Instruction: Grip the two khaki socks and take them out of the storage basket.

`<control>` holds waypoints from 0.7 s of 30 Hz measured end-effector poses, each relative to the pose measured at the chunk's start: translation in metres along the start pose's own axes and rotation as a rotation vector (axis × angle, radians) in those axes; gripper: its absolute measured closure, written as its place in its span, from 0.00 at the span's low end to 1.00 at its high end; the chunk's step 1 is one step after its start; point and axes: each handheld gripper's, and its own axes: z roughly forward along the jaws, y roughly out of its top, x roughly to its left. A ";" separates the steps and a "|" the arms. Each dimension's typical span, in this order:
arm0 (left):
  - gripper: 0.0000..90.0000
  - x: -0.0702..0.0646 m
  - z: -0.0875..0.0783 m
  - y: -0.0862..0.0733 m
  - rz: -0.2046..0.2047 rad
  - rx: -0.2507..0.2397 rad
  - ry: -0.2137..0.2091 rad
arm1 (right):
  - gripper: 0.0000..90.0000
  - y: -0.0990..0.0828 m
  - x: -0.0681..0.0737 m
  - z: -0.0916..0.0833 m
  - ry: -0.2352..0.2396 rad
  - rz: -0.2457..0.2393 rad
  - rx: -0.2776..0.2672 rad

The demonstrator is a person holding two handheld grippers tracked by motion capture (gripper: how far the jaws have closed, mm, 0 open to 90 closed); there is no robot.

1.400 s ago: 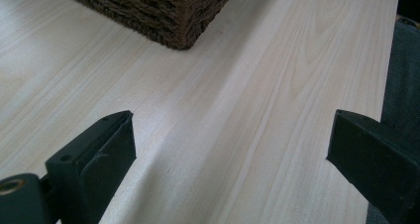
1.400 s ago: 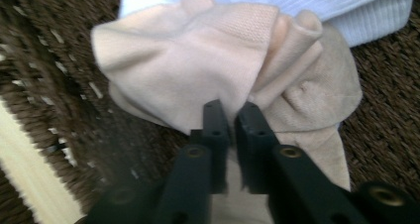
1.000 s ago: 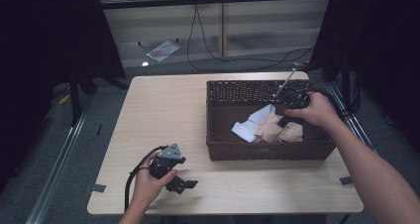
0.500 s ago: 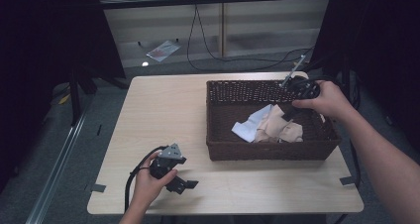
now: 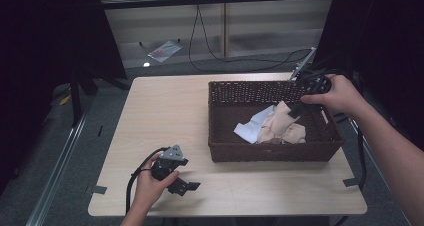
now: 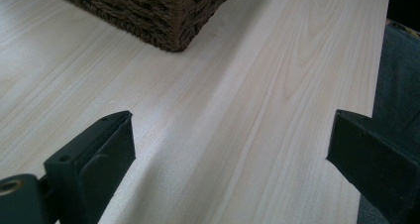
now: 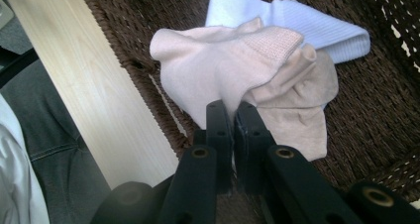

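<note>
Two socks lie in the wicker basket (image 5: 275, 153): a pink sock (image 7: 223, 70) on top of a white sock (image 7: 307, 26). The right gripper (image 7: 234, 112) has its jaws closed on the pink sock's edge. The left gripper (image 5: 182, 185) rests wide open on the table (image 5: 165, 116), near the basket's corner, with nothing between the jaws.

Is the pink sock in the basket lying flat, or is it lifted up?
Partly lifted. The right gripper is shut on the pink sock, raising one end above the basket; the rest rests crumpled inside.

Black jaws — brass screws, trailing cable (image 5: 134, 178)
</note>
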 end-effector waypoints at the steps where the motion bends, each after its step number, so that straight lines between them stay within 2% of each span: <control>1: 0.05 0.000 0.000 0.000 0.004 0.005 0.000 | 0.96 0.000 0.001 -0.001 -0.001 0.000 -0.001; 9: 0.05 0.000 0.000 0.000 0.002 0.007 0.000 | 0.96 -0.002 0.008 -0.007 0.017 -0.020 -0.009; 14: 0.05 0.000 0.000 0.000 0.005 0.008 0.001 | 0.96 -0.005 0.013 -0.012 0.041 -0.032 -0.039; 19: 0.04 -0.001 0.001 0.000 0.004 0.008 -0.002 | 0.96 -0.007 0.019 -0.013 0.044 -0.062 -0.025; 21: 0.04 -0.001 0.000 0.000 0.005 0.007 0.001 | 0.96 -0.008 0.022 -0.013 0.061 -0.062 -0.034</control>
